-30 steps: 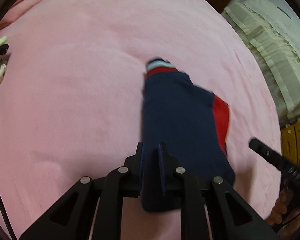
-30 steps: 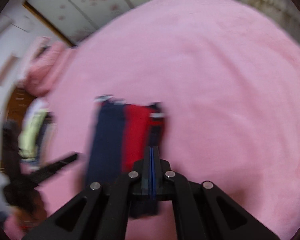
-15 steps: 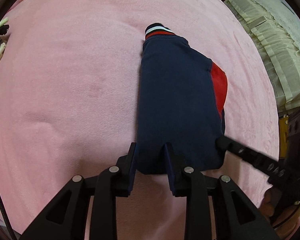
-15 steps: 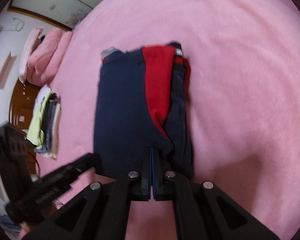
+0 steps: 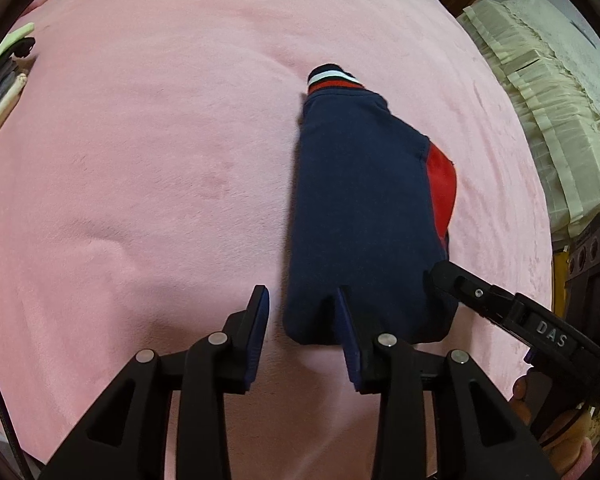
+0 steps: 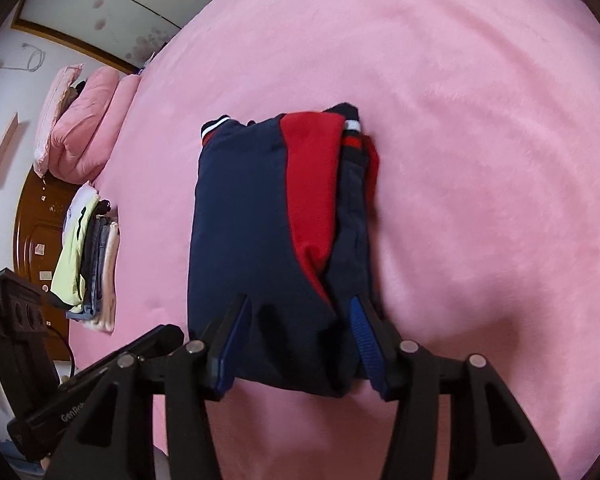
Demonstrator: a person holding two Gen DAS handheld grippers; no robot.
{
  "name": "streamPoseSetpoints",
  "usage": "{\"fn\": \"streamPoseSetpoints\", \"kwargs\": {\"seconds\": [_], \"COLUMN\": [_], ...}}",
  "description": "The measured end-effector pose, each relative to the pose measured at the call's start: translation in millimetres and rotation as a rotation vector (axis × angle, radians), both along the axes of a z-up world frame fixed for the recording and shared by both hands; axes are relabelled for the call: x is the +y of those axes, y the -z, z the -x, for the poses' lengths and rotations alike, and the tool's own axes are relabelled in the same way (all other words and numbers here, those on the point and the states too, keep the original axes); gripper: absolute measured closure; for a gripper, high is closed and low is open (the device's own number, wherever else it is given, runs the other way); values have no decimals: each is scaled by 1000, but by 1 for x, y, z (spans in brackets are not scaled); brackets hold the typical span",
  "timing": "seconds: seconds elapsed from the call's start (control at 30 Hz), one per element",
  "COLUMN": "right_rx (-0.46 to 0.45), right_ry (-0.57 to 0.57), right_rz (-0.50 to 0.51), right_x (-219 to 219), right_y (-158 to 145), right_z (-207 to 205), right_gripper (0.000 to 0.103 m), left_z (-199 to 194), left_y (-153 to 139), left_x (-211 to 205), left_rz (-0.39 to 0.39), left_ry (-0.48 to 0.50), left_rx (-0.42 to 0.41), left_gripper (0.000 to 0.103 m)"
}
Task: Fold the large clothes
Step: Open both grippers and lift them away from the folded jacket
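A folded navy and red garment (image 5: 364, 216) with a striped cuff lies flat on the pink bed cover (image 5: 140, 160). My left gripper (image 5: 302, 306) is open at its near left corner, holding nothing. My right gripper (image 6: 300, 316) is open, its fingers astride the near edge of the garment (image 6: 260, 232), with cloth lying loose between them. The right gripper's finger also shows in the left wrist view (image 5: 500, 308) at the garment's near right corner.
A stack of folded clothes (image 6: 86, 260) sits at the bed's left edge, with pink pillows (image 6: 84, 120) beyond it. A cream ruffled bedding pile (image 5: 548, 112) lies off the right side. A wooden door (image 6: 40, 240) stands past the stack.
Both grippers were shut on the garment and laid it down on the bed. Both have opened and let go; the garment now lies flat and folded.
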State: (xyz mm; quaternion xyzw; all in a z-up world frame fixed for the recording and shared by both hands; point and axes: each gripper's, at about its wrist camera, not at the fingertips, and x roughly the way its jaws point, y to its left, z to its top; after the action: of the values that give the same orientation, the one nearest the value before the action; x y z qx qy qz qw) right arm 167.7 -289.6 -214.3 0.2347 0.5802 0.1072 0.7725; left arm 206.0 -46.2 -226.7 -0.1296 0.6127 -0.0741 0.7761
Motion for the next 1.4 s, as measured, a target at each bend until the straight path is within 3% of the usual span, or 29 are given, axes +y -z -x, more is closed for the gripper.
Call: {"fn": "streamPoseSetpoints", "kwargs": {"seconds": [0.03, 0.07, 0.2, 0.43, 0.57, 0.7, 0.83, 0.9, 0.97, 1.07, 1.27, 1.4], "right_rx": [-15, -35, -116, -42, -57, -54, -90, -74, -60, -49, -14, -23], "right_ry": [-10, -25, 21, 82, 18, 36, -34, -42, -36, -27, -18, -20], "right_rz": [15, 38, 24, 118, 315, 284, 348, 322, 259, 239, 231, 251], "right_x": [5, 9, 5, -14, 1, 4, 19, 20, 22, 23, 22, 21], "right_y": [-1, -4, -19, -2, 8, 5, -10, -15, -21, -30, -43, -50], "right_z": [0, 0, 12, 19, 16, 17, 19, 21, 28, 34, 43, 46], "right_gripper": [84, 88, 91, 92, 92, 89, 83, 77, 57, 45, 25, 18], "left_z": [0, 1, 4, 7, 8, 11, 15, 19, 20, 20, 20, 17], "left_y": [0, 1, -2, 1, 1, 0, -9, -14, -19, -30, -51, -54], "left_x": [0, 0, -2, -9, -14, -16, -17, -19, -22, -25, -22, -20], "left_rz": [-2, -3, 1, 33, 15, -45, -77, -90, -119, -126, -155, -142], "left_ry": [-3, -7, -10, 8, 31, 50, 47, 53, 67, 90, 67, 73], "left_rx": [2, 4, 8, 25, 42, 55, 32, 22, 22, 10, -29, -17], "left_gripper": [70, 70, 70, 70, 70, 64, 63, 59, 50, 47, 19, 14]}}
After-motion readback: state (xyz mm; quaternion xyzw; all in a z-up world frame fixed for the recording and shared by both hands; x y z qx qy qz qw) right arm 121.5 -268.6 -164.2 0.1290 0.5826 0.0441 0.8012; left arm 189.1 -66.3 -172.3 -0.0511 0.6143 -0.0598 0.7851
